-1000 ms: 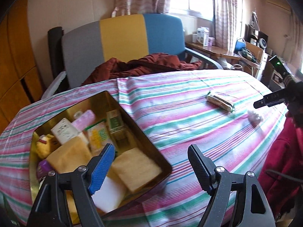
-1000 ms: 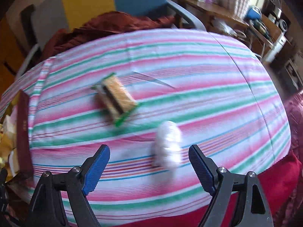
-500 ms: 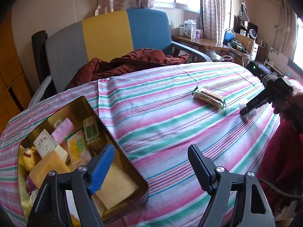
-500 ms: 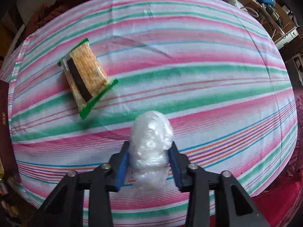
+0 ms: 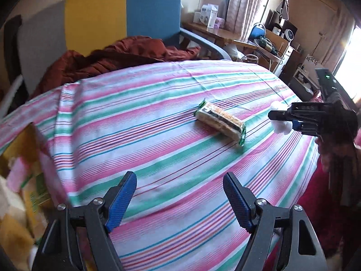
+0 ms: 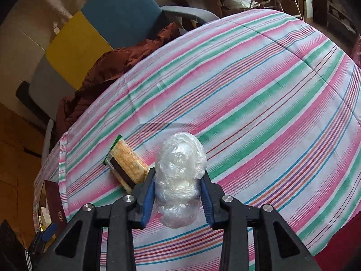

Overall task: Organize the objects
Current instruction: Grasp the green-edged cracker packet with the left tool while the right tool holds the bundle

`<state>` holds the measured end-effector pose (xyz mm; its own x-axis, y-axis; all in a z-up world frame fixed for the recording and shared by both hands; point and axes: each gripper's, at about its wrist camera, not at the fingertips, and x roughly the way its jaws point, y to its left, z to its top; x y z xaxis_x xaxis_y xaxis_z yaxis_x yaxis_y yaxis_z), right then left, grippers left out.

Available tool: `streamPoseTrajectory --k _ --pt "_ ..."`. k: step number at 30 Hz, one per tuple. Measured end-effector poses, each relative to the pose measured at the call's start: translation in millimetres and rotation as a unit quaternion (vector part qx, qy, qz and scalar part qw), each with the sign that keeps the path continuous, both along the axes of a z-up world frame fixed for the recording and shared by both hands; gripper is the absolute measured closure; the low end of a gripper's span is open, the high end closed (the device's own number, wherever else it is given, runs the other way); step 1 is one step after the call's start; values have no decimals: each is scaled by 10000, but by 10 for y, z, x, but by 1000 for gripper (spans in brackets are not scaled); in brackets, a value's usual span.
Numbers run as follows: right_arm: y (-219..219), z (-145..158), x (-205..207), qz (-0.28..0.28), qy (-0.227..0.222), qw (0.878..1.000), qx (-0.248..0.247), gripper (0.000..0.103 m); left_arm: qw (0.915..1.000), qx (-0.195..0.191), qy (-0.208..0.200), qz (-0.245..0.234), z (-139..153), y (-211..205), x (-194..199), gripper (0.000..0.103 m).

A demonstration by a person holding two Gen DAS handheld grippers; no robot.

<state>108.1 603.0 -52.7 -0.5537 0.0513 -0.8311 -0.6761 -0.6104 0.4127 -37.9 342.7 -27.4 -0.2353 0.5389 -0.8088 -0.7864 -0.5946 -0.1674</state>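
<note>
- Left wrist view: the left gripper [image 5: 179,199] hangs over the striped cloth [image 5: 140,122] with its blue pads wide apart and nothing between them.
- Ahead of it, near the middle of the cloth, a cracker pack [image 5: 220,120] in a green-edged wrapper lies flat, its long side running slantwise.
- To the right of the pack, near the cloth's edge, the right gripper [image 5: 278,118] reaches in from the right, clamped on a white plastic wad [image 5: 280,128]; the wad shows above and below the black fingers.
- A hand [image 5: 329,153] behind that gripper is blurred and mostly hidden.
- At the far left edge a box [image 5: 17,144] with small packets inside is only partly in view and smeared by blur.
- Behind the table stands a chair [image 5: 126,13] with grey, yellow and blue panels, and a rust-red garment [image 5: 117,56] lies on its seat.
- Right wrist view: the right gripper [image 6: 178,190] has its pads pressed on both sides of the plastic wad [image 6: 180,164], which bulges out above and below them.
- Whether the wad touches the cloth [image 6: 259,94] cannot be told.
- The cracker pack [image 6: 126,164] lies on the cloth just left of the wad, its near end hidden behind the gripper's left finger.
- At the lower left a dark red box edge [image 6: 55,201] shows at the cloth's border.
- The chair [image 6: 94,31] and garment [image 6: 108,67] sit beyond the cloth's far side, at upper left.
</note>
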Motion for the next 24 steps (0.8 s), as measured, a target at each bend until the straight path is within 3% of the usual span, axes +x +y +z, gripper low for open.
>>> streamPoseTrajectory --k 10,18,20,24 --pt "30 77 -8 69 605 9981 -100 67 9969 -311 -726 71 -288 1079 -304 25" --pt "64 98 24 64 986 9949 -218 67 9904 -532 -1115 626 -558 1695 -534 23" --pt "77 109 47 52 1048 9942 -243 67 9905 -533 -1013 755 -554 1813 -542 23" --pt "109 118 83 -9 1180 9926 -296 67 9946 -722 -534 518 -591 1968 -427 25"
